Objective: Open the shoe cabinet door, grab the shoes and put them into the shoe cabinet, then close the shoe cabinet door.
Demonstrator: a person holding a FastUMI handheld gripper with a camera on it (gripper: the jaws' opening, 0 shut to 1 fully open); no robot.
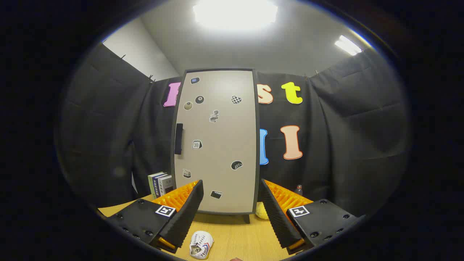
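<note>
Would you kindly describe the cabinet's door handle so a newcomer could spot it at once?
Start at the tall pale cabinet standing on the wooden table, beyond the open gripper. On its closed door, go to the left edge, about halfway up. The handle is a dark upright bar, plain and raised, unlike the small stickers scattered beside it.

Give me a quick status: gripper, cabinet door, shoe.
Gripper open, holding nothing. Shoe cabinet door shut, handle beyond the fingers. Shoe on the table between the fingers. Nothing between gripper and door.

Black cloth walls, pale ceiling, two bright ceiling lights, wooden tabletop.
</note>
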